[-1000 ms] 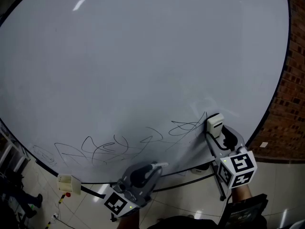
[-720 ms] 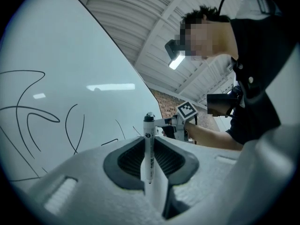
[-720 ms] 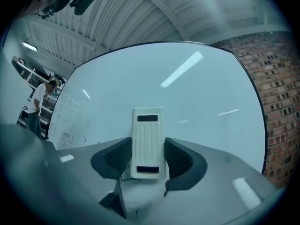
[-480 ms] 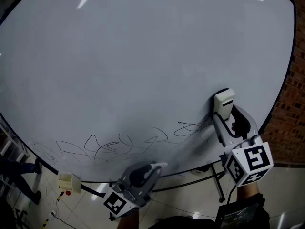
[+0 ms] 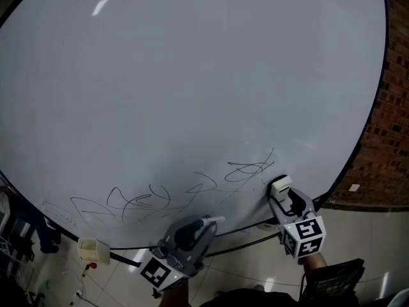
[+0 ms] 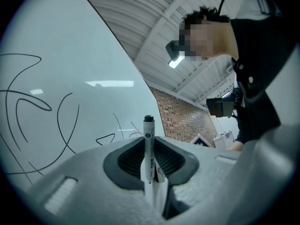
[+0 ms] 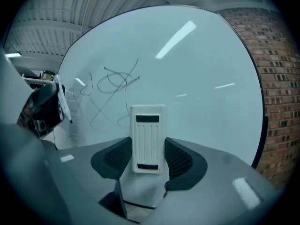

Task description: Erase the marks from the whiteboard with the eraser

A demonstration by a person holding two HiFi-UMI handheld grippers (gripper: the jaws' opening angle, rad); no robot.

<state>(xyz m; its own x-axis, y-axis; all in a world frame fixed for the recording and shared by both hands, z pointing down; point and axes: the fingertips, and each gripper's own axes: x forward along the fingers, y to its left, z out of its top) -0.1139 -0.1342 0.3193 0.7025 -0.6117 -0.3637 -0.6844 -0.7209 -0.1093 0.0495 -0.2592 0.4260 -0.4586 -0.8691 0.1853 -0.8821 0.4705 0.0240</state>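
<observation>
The whiteboard (image 5: 192,75) fills the head view, with thin black scribbled marks (image 5: 137,200) running along its lower part and a tangle of them (image 5: 246,168) further right. My right gripper (image 5: 282,193) is shut on a white eraser (image 5: 279,185), just below and right of that tangle, near the board's lower edge. In the right gripper view the eraser (image 7: 148,137) stands upright between the jaws, facing the marks (image 7: 117,81). My left gripper (image 5: 208,223) sits low at the board's bottom edge, shut on a black-and-white marker (image 5: 215,220), which also appears in the left gripper view as marker (image 6: 148,144).
The board's black frame (image 5: 358,152) curves down the right side. A brick wall (image 5: 390,126) stands to the right. A cream-coloured object (image 5: 89,248) sits at the frame's lower left. Pale floor tiles (image 5: 370,235) and stand legs lie below. A person (image 6: 262,64) stands beside the left gripper.
The right gripper carried the eraser up the board past the right tangle, then swept back down to below it. The left gripper stayed put.
</observation>
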